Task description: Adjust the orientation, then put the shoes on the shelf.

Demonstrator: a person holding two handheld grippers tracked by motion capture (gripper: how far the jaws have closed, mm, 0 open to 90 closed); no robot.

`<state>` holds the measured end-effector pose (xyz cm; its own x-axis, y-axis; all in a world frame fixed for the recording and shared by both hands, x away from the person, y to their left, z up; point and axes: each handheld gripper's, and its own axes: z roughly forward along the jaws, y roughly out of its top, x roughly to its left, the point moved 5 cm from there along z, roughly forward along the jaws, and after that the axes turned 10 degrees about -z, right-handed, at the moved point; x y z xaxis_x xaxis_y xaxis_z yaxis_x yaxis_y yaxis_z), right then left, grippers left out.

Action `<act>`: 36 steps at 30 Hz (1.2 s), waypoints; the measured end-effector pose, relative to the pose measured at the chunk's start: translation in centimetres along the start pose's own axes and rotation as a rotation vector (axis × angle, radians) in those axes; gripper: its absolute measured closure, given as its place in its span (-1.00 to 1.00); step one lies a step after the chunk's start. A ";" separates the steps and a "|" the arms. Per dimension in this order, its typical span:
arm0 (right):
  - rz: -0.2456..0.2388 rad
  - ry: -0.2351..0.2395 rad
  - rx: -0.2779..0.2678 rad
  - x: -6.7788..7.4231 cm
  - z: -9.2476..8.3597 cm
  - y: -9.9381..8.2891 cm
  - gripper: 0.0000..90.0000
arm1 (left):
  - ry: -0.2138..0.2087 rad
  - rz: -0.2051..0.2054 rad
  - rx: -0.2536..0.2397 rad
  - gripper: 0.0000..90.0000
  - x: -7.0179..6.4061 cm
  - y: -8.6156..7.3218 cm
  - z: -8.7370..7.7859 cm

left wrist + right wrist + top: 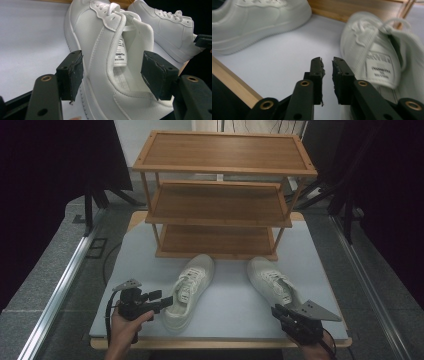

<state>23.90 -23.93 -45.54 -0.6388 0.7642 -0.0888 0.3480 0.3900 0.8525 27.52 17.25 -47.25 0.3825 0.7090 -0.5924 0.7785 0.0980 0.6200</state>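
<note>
My left jaws (113,75) stand released astride the heel collar of the left shoe (189,290), its length running toward the rack (220,195). My right jaws (327,75), a slit apart, grasp nothing; the right shoe (382,57) lies just beside them.

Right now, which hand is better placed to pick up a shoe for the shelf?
Left, probably. The left gripper has open jaws around the left shoe at its heel side. The right gripper is nearly closed, beside the right shoe.
</note>
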 end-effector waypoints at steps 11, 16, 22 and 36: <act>-0.019 0.009 -0.045 0.7 0.3 0.6 0.54 | -0.003 0.001 -0.016 -0.23 0.0 0.4 -0.2; -0.012 -0.002 -0.077 0.5 -0.3 0.8 0.39 | 0.000 0.005 -0.040 -0.22 -0.1 0.8 -0.3; 0.019 -0.021 -0.096 -0.6 -0.8 0.8 0.29 | -0.005 0.021 -0.066 -0.20 -0.4 1.2 0.1; 0.079 -0.081 -0.146 -6.1 -1.7 1.8 0.10 | 0.025 0.059 -0.118 -0.18 -0.5 2.8 -0.3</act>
<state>27.26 -28.72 -42.61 -0.5542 0.8306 -0.0549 0.2878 0.2531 0.9236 29.42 17.39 -45.07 0.4121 0.7328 -0.5415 0.6906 0.1365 0.7103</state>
